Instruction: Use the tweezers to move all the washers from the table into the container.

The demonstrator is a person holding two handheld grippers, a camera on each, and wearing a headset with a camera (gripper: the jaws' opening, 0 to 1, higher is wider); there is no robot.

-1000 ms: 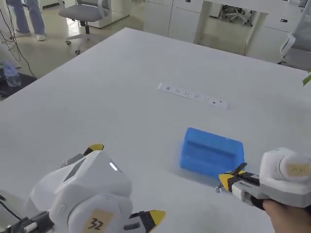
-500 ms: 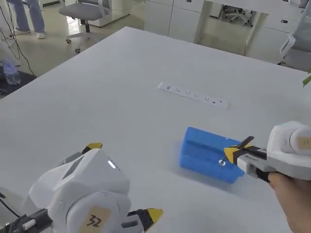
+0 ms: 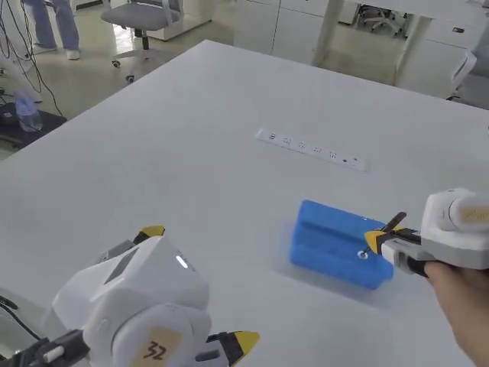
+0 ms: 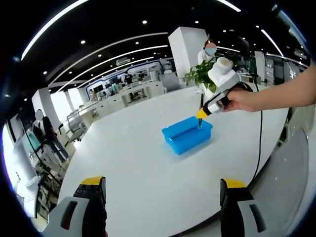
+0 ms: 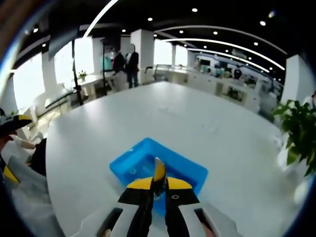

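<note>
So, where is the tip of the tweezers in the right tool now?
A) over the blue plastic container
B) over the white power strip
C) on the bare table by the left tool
A: the right tool is shut on the thin tweezers, whose tip hangs over the blue rectangular plastic container.

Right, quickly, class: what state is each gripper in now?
Left gripper: open, empty.
Right gripper: closed on the tweezers, held over the container.
</note>
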